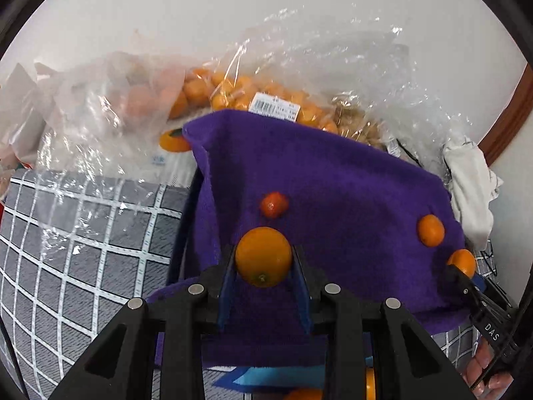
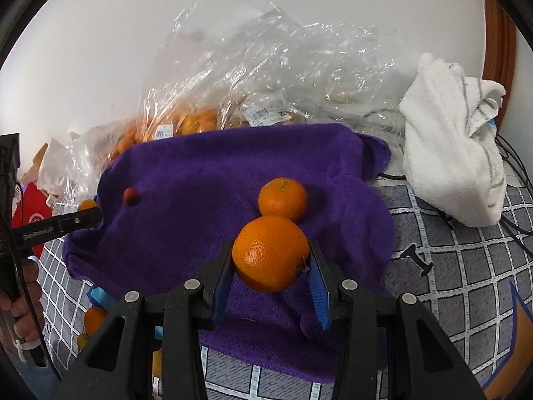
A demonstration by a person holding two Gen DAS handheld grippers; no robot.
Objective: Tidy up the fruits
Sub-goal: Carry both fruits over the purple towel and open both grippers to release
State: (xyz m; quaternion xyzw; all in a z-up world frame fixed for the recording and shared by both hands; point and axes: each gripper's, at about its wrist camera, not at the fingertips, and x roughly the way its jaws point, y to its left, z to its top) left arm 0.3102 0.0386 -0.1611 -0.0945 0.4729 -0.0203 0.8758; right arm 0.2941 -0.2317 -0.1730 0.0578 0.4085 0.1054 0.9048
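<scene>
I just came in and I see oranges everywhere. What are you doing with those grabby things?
A person holds tongs in each hand, sorting fruit. The left tongs grip a small orange, and the right tongs grip a bigger mandarin. Both hang over a purple towel, where another mandarin and a little red fruit already lie. Bags of oranges wait behind.

1. A plain white wall (image 1: 200, 16) stands behind everything, evenly lit, with no hard shadows on it.
2. A curved brown wooden trim (image 2: 499, 33) runs along the wall at the right edge.
3. The surface below is covered by a grey cloth with a white grid pattern (image 1: 83, 250); what it covers cannot be told.
4. In the right wrist view the grid cloth (image 2: 466, 266) shows a blue and orange printed shape near its lower right corner.
</scene>
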